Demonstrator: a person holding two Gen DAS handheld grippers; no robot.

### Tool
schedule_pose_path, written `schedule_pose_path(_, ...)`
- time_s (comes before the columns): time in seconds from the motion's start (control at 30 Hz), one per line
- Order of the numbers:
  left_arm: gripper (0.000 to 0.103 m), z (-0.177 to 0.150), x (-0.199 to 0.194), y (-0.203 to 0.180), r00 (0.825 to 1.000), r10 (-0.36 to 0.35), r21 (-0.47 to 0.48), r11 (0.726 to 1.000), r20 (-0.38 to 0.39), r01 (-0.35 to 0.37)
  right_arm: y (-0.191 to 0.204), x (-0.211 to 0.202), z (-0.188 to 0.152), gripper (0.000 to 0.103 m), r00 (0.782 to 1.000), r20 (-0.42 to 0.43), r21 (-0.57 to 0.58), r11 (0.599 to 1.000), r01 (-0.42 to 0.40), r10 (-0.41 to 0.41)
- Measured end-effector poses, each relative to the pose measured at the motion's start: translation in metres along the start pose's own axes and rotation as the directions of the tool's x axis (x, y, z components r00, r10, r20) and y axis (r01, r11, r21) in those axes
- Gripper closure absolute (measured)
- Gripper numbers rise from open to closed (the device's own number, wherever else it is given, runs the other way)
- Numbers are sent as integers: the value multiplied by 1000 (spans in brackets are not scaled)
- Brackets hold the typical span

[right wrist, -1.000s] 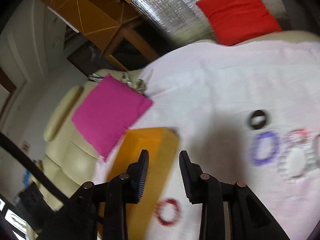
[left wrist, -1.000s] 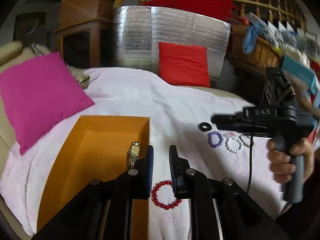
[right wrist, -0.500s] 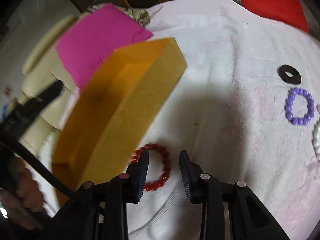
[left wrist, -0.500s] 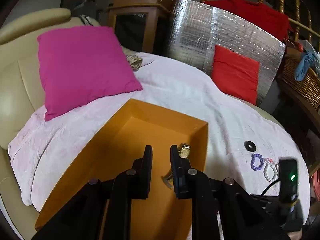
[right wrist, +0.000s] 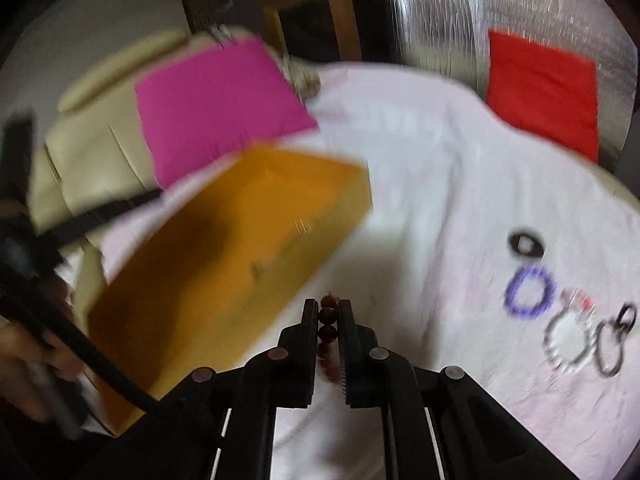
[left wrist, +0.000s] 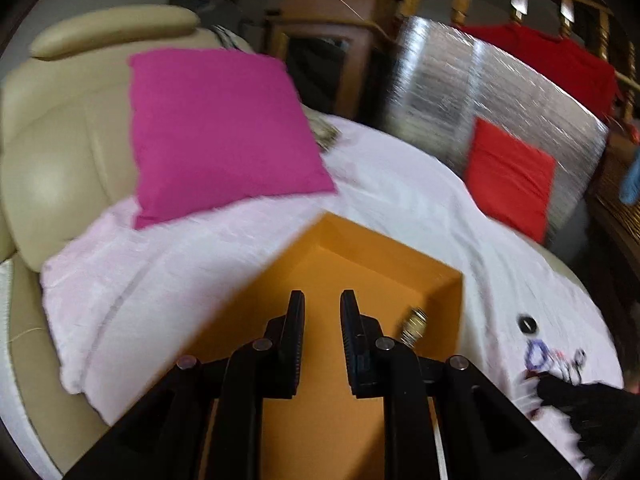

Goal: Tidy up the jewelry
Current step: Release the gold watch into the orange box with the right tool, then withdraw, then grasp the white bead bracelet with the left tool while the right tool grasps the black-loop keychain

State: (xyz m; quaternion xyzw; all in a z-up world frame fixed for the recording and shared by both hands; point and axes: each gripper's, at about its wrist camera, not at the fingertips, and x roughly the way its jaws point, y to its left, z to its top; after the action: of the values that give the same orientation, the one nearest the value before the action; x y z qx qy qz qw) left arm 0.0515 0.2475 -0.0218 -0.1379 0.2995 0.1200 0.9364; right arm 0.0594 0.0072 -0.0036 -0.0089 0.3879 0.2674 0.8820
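Note:
My right gripper [right wrist: 329, 306] is closing its jaws on the red bead bracelet [right wrist: 327, 316], whose beads are pinched between the pads just right of the orange box [right wrist: 240, 248]. My left gripper [left wrist: 322, 300] hovers over the orange box [left wrist: 384, 252], nearly shut with only a narrow empty gap. A gold watch [left wrist: 414, 322] lies inside the box by its right wall. On the white sheet to the right lie a black ring [right wrist: 527, 245], a purple bracelet [right wrist: 530, 292], a white bracelet [right wrist: 568, 340] and a dark loop [right wrist: 612, 344].
A pink pillow [left wrist: 220, 132] leans on the beige sofa behind the box. A red cushion [left wrist: 508, 176] rests against a silver foil panel at the back right. A hand [right wrist: 24, 356] with a black cable shows at the left of the right wrist view.
The right gripper came down beside the box and shut on the red bracelet, which lay loose before. The left gripper swung left, from beside the box to over its inside.

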Motion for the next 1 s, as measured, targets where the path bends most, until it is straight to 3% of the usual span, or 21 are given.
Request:
schedule_pose_path(0.07, 83, 4, -11, 10, 996, 64, -26, 998, 65, -63, 8, -15, 15, 93, 993, 61, 38, 994, -100, 98)
schedule_pose_path(0.17, 62, 7, -26, 22, 973, 172, -66, 984, 156, -163, 20, -18, 26, 86, 975, 94, 102, 973, -209, 199)
schedule_pose_path(0.2, 58, 8, -31, 25, 961, 205, -80, 978, 185, -194, 21, -16, 26, 67, 972, 95, 112, 968, -226, 216)
schedule_pose_path(0.23, 58, 9, -34, 27, 952, 227, -87, 973, 207, -214, 18, -15, 25, 40, 970, 100, 127, 964, -232, 220)
schedule_pose_path(0.27, 57, 9, -37, 26, 945, 238, -82, 971, 225, -225, 9, -17, 22, 33, 971, 123, 153, 962, -224, 207)
schedule_pose_path(0.33, 57, 8, -36, 18, 947, 224, -53, 975, 232, -218, -8, -21, 15, 32, 979, 121, 181, 966, -186, 166)
schedule_pose_path(0.47, 56, 4, -26, -19, 973, 111, 63, 990, 201, -125, -68, -35, -2, 35, 996, 84, 264, 962, -62, 41)
schedule_pose_path(0.5, 53, 3, -23, -31, 979, 81, 86, 991, 189, -98, -82, -44, -7, 39, 997, 80, 283, 959, -34, 11)
schedule_pose_path(0.6, 50, -6, -19, -71, 986, -1, 168, 985, 167, -27, -135, -71, -30, 64, 994, 67, 364, 930, 54, -84)
schedule_pose_path(0.83, 45, -35, -11, -163, 983, -167, 343, 930, 74, 132, -254, -142, -85, 67, 970, 87, 596, 792, 133, -228)
schedule_pose_path(1.0, 45, -56, 12, -218, 965, -253, 392, 882, -71, 260, -300, -142, -104, 67, 975, 54, 675, 727, 122, -214)
